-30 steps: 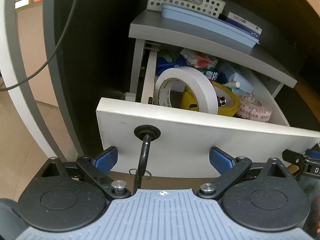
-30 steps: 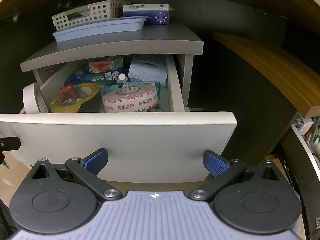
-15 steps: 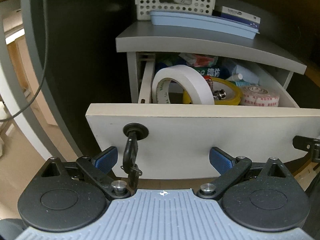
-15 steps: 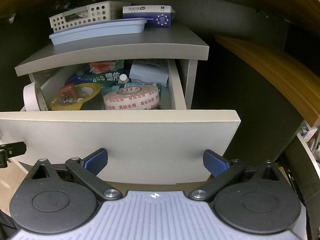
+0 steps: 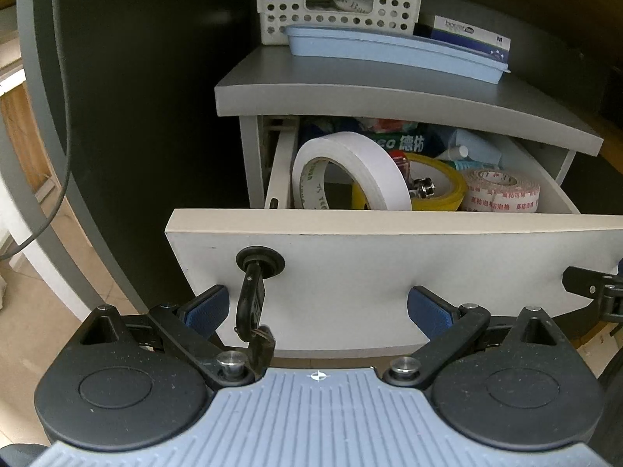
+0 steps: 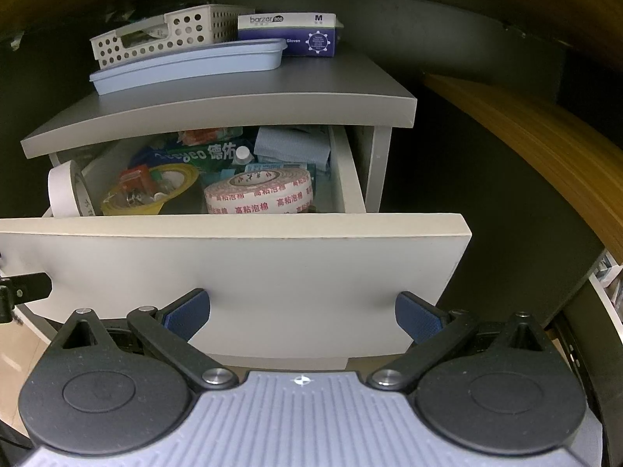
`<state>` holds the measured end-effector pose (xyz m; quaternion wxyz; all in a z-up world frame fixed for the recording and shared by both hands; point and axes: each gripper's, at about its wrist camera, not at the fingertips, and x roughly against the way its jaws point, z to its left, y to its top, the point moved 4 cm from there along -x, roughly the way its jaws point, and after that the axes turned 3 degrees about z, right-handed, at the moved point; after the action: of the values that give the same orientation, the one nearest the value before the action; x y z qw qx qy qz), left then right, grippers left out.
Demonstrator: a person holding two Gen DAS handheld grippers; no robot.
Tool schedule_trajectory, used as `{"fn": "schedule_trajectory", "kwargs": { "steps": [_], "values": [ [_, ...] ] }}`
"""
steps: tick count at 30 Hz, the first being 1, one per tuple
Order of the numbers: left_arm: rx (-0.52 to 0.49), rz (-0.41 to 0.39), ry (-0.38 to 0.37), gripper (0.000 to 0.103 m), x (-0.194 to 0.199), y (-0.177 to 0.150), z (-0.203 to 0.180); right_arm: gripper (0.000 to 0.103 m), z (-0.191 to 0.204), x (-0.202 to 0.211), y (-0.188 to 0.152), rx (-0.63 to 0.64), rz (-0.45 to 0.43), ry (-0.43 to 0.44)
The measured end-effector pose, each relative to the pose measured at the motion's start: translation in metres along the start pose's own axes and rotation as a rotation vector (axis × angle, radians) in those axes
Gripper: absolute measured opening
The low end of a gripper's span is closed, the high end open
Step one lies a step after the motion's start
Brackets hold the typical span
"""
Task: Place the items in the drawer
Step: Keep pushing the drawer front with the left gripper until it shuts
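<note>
Both grippers are parked in front of the open drawer (image 5: pixel 389 280), fingers spread wide with nothing between them. The left gripper (image 5: pixel 317 309) sits at about 6 o'clock in its own view, blue pads close to the drawer's white front panel, can't tell if they're actually touching it. A black key (image 5: pixel 251 303) hangs out of the lock (image 5: pixel 260 262) at the panel's left, dangling down right by the left pad.

Inside the drawer, going left to right: a white tape roll (image 5: pixel 350 171) standing on edge against the left wall, then a yellow tape roll (image 5: pixel 436 190) lying flat with small metal bits and a red thing in its hole, then a foam tape roll with red lettering (image 5: pixel 502 194) lying flat near the right wall. Blue packets are piled behind them toward 12 o'clock.

On top of the cabinet (image 6: pixel 218 113): a perforated white basket (image 6: pixel 171 35), a light blue tray (image 6: pixel 187 64) in front of it, and a glove box (image 6: pixel 288 33) off to the right.

The right gripper (image 6: pixel 301 315) is facing the panel's right half, equally wide open and empty-handed.
</note>
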<state>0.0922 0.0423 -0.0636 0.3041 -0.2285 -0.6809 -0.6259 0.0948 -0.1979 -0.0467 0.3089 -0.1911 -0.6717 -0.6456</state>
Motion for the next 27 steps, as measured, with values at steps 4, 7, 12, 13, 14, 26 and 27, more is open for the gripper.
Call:
{"fn": "schedule_trajectory", "kwargs": {
  "steps": [4,7,12,13,14,26,27],
  "values": [
    [-0.003,0.0,0.004,0.099,-0.003,0.004,-0.002,0.103,0.0,-0.003,0.0,-0.001,0.002,-0.001],
    [-0.013,0.001,0.003,0.099,-0.006,0.006,-0.002,0.103,0.0,-0.006,0.001,-0.001,0.003,-0.001],
    [-0.02,0.007,0.001,0.1,-0.013,0.011,-0.003,0.103,-0.001,-0.01,0.0,-0.001,0.007,-0.003],
    [-0.02,0.007,0.001,0.1,-0.014,0.012,-0.003,0.103,-0.001,-0.011,0.0,-0.001,0.008,-0.004],
    [-0.02,0.008,0.001,0.1,-0.016,0.013,-0.003,0.103,-0.001,-0.012,0.0,-0.001,0.009,-0.005],
    [-0.021,0.012,-0.004,0.1,-0.031,0.025,-0.003,0.103,0.002,-0.023,0.001,0.004,0.016,-0.014],
    [-0.021,0.012,-0.005,0.1,-0.033,0.027,-0.003,0.103,0.003,-0.024,0.001,0.004,0.016,-0.015]
  ]
}}
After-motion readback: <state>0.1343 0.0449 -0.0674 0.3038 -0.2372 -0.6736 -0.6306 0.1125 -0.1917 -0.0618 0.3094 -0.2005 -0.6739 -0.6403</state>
